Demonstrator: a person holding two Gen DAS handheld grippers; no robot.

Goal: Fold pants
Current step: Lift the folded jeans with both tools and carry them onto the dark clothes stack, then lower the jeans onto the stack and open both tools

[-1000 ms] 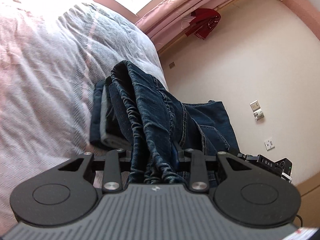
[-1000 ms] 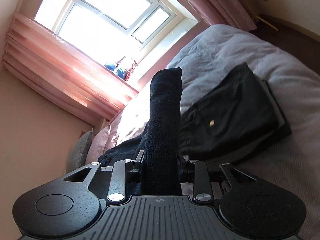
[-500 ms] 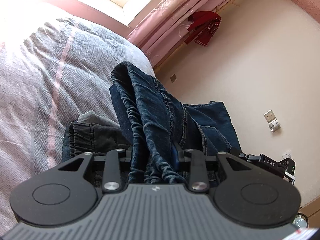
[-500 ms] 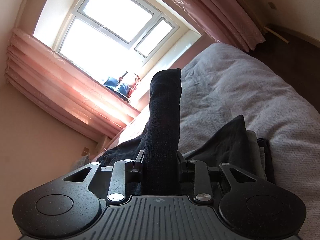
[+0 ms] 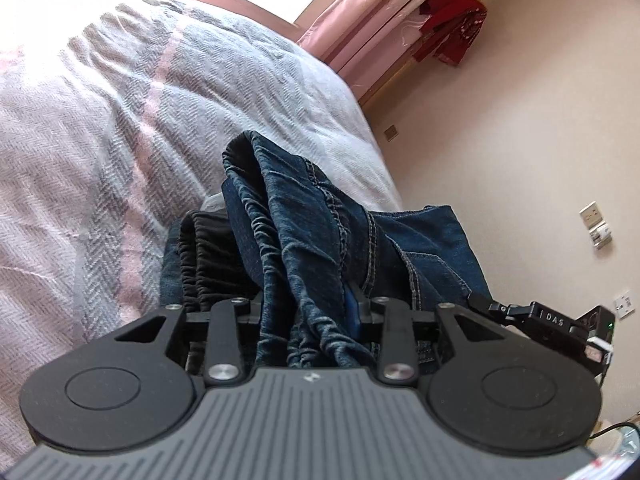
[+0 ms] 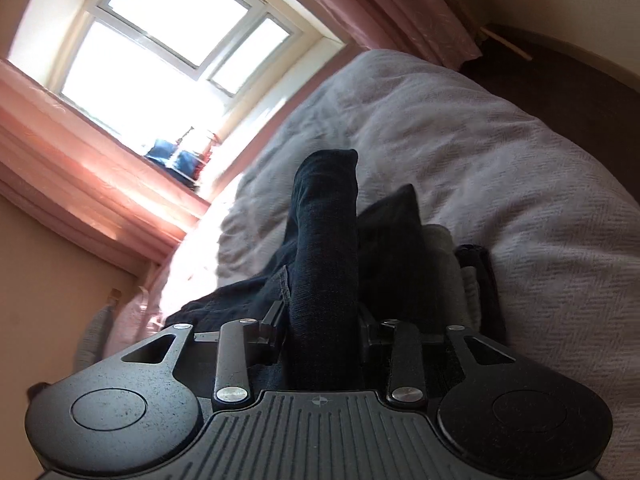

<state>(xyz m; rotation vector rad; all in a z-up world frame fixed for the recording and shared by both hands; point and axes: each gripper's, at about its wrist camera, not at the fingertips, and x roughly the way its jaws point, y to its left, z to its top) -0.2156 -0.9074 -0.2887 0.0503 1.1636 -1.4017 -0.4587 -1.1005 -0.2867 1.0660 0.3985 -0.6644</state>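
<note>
Sunlit window point(image 6: 172, 52), pink curtains point(image 6: 400, 4), grey-pink bedspread point(image 5: 120, 128), cream wall point(image 5: 520, 128)

Bunched jeans point(image 5: 304, 264) hide the left gripper's fingers; a dark fold hides the right's too.

There are 2 grippers: the left gripper point(image 5: 308, 304) and the right gripper point(image 6: 322, 316), each clamped on 1 bunch of the same blue jeans point(image 5: 304, 232), so 1 pair of jeans is held between them. Under it lies 1 stack of folded clothes point(image 5: 204, 256), with at least 3 layers showing at its edge: dark, pale grey and black. There is 1 bed point(image 5: 100, 128), 1 window point(image 6: 168, 40) with 3 panes in sight, 1 red garment point(image 5: 450, 26) by the curtains, and 3 wall sockets or plates.
</note>
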